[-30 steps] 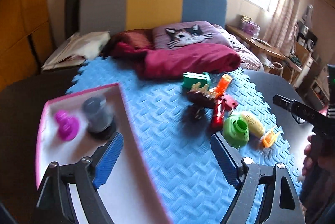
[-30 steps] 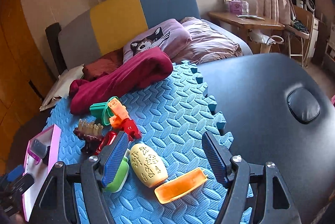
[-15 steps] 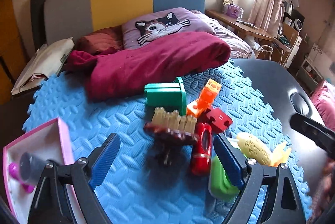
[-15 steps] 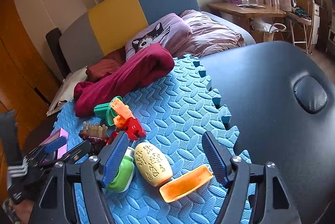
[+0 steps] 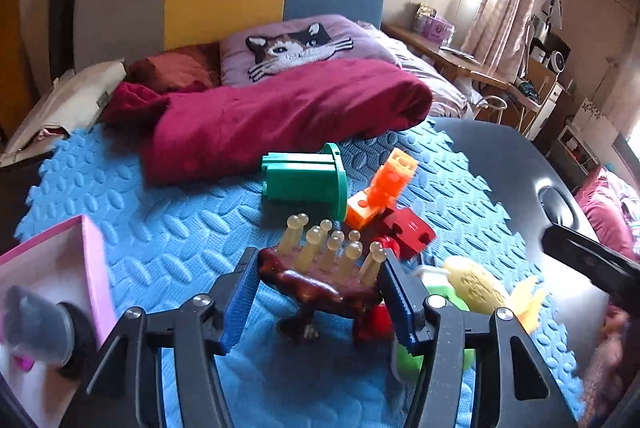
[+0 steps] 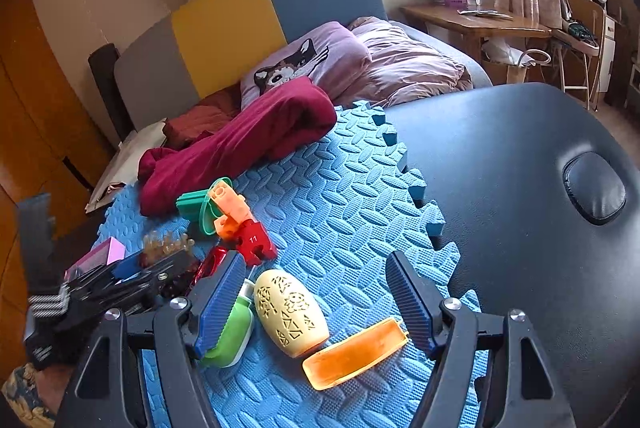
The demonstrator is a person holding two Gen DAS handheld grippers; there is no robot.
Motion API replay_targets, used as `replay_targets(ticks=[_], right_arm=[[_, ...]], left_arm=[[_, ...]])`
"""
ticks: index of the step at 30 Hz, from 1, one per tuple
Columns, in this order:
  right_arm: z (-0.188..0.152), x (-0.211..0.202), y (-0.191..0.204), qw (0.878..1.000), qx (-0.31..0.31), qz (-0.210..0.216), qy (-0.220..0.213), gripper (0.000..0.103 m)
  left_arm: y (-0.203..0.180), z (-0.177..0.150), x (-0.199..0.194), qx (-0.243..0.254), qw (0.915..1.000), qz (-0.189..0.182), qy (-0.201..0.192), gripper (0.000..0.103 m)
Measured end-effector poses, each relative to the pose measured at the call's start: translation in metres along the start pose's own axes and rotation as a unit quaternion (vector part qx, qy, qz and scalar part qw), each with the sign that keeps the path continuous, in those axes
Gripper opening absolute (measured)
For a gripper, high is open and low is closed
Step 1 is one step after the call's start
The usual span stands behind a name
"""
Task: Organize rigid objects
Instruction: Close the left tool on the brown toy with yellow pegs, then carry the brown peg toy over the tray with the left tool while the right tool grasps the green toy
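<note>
Left hand-held gripper (image 5: 316,292) jaws just closing, now pressing on ends of brown pegged massager (image 5: 320,278), on blue foam mat (image 5: 168,228); long axis lying across view, pegs pointing up. Right hand-held gripper (image 6: 316,298) hovering wide, holding nothing, over cream egg-shaped toy (image 6: 290,312), long axis pointing away.

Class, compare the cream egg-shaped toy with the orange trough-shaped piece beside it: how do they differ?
The cream egg is rounded, closed and patterned with cut-out shapes; the orange piece is long, flat, translucent and open on top. The egg is bulkier, the orange piece slimmer. Both lie on the blue foam mat, between the right gripper's open fingers.
</note>
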State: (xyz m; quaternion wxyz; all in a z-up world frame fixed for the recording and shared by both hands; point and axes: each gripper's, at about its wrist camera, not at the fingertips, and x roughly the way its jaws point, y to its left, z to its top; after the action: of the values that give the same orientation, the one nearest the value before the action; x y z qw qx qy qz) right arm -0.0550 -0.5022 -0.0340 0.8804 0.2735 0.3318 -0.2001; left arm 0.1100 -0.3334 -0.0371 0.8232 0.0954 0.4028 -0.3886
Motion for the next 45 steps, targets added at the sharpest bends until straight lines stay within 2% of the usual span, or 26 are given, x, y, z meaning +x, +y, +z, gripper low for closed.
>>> replay_targets(ticks=[7,13,18,22,26,30,34,37,40,45], right_arm=[[-0.002,0.002,0.001,1.000,-0.004,0.005,0.006,0.074],[-0.006,0.004,0.015,0.997,-0.028,0.062,0.026,0.073],[-0.017,0.007,0.041,0.990,-0.082,0.104,0.044,0.072],[-0.029,0.016,0.061,0.981,-0.112,0.138,0.079,0.061],[-0.037,0.029,0.069,0.980,-0.118,0.122,0.108,0.061],[-0.037,0.043,0.066,0.983,-0.096,0.104,0.120,0.062],[-0.035,0.056,0.064,0.982,-0.074,0.105,0.135,0.065],[-0.039,0.066,0.073,0.982,-0.091,0.087,0.138,0.069],[-0.046,0.066,0.082,0.983,-0.127,0.060,0.120,0.064],[-0.047,0.067,0.080,0.982,-0.128,0.069,0.123,0.065]], left_arm=[[-0.002,-0.028,-0.046,-0.001,0.9998,-0.001,-0.020,0.059],[0.002,-0.055,-0.085,-0.021,0.9992,-0.008,-0.033,0.059],[0.005,-0.076,-0.110,-0.021,0.9988,-0.001,-0.043,0.059],[0.015,-0.090,-0.126,-0.037,0.9982,0.001,-0.048,0.059],[0.030,-0.104,-0.143,-0.059,0.9968,0.010,-0.054,0.059],[0.050,-0.114,-0.156,-0.083,0.9945,0.024,-0.060,0.059],[0.067,-0.124,-0.167,-0.102,0.9920,0.036,-0.065,0.059],[0.080,-0.134,-0.172,-0.118,0.9900,0.044,-0.063,0.059],[0.091,-0.142,-0.175,-0.133,0.9879,0.052,-0.061,0.060],[0.105,-0.152,-0.169,-0.152,0.9852,0.063,-0.049,0.060]])
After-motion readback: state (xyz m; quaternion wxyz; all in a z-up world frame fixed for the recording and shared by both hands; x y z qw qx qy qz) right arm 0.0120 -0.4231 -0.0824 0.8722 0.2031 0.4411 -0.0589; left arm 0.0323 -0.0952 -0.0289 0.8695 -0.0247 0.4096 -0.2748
